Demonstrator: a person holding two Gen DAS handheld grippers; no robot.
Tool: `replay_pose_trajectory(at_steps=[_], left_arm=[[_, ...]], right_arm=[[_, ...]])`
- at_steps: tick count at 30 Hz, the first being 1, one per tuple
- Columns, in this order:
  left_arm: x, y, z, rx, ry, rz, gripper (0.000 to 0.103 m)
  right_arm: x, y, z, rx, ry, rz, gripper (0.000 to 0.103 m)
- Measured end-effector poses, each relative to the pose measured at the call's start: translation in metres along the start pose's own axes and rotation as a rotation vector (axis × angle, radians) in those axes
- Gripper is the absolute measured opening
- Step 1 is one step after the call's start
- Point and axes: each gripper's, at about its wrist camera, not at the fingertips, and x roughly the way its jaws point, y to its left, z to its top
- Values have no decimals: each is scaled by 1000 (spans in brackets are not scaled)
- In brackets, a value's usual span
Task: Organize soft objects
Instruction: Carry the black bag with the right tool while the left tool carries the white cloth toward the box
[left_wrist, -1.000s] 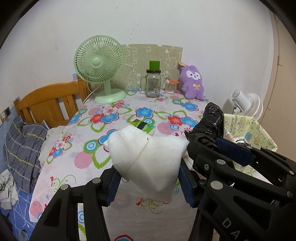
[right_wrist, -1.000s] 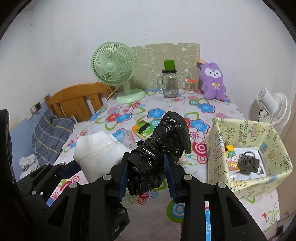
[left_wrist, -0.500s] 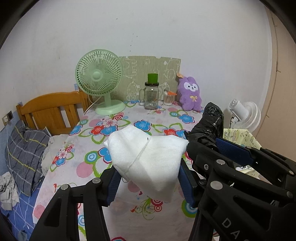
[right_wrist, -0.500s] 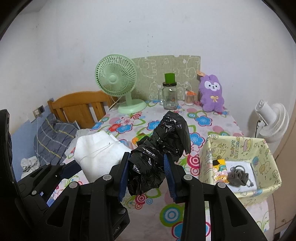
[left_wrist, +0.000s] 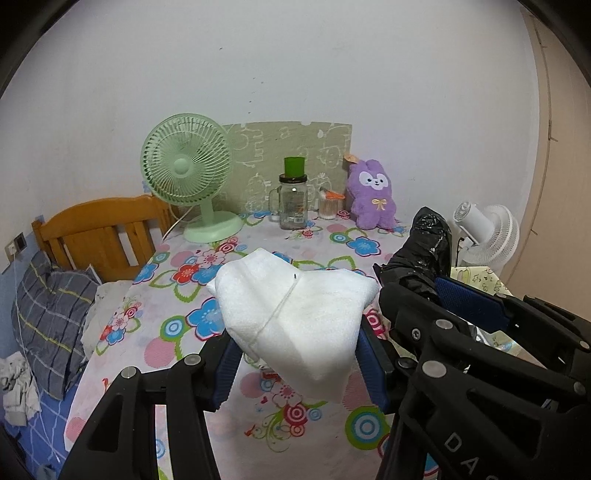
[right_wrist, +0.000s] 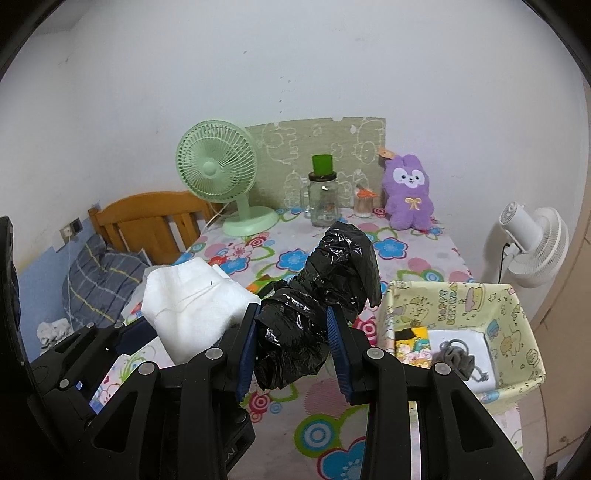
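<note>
Both grippers rose; basket (right_wrist: 458, 299) reads "HAPPY BIRTHDAY".

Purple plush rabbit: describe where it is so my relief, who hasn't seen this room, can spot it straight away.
Start at the table with the flowered cloth and look to its far edge by the wall. A row stands there: green fan, glass jar, then the purple plush rabbit at the right end. It is the only purple, furry thing, with a white face and a small yellow bow.

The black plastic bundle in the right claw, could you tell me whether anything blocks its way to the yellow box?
Nothing visible does: the black plastic bundle hangs beside the open-topped yellow box, with only floral tablecloth between.
</note>
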Motion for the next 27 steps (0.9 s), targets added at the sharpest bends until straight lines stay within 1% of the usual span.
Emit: replay_pose_trajectory(at_steps=[18,27], left_arm=[[10,-47,13,36,-13,-55,59],[19,-72,18,54,-10,-97,59]], right_arm=[[-10,-47,7,32,-22,-61,39],[-13,-73,8,52,-26,-99,39]])
